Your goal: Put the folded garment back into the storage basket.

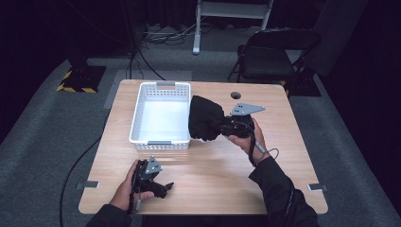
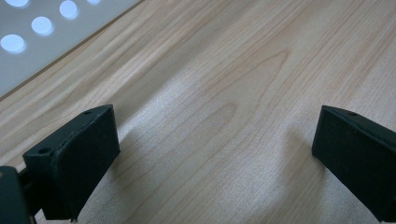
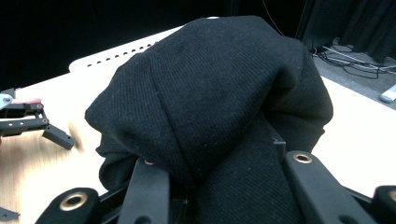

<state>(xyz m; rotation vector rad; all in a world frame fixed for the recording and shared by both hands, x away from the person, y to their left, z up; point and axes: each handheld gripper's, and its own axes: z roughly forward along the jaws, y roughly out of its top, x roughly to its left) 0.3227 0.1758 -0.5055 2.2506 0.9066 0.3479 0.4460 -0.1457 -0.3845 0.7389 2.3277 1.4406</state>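
A: What's hard to make out?

B: The right hand-held gripper (image 1: 222,126); its jaw tips are buried in the black knit cloth (image 1: 205,118) it clamps, held just off the worktop (image 1: 265,161) beside the basket's right wall.

A: And the white basket (image 1: 136,113)?

B: Nothing lies in it. The left hand-held gripper (image 1: 166,187) rests near the front edge, jaws wide apart, gripping nothing.

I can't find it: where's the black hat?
High view: the right gripper holds the black hat by the white basket's right rim.
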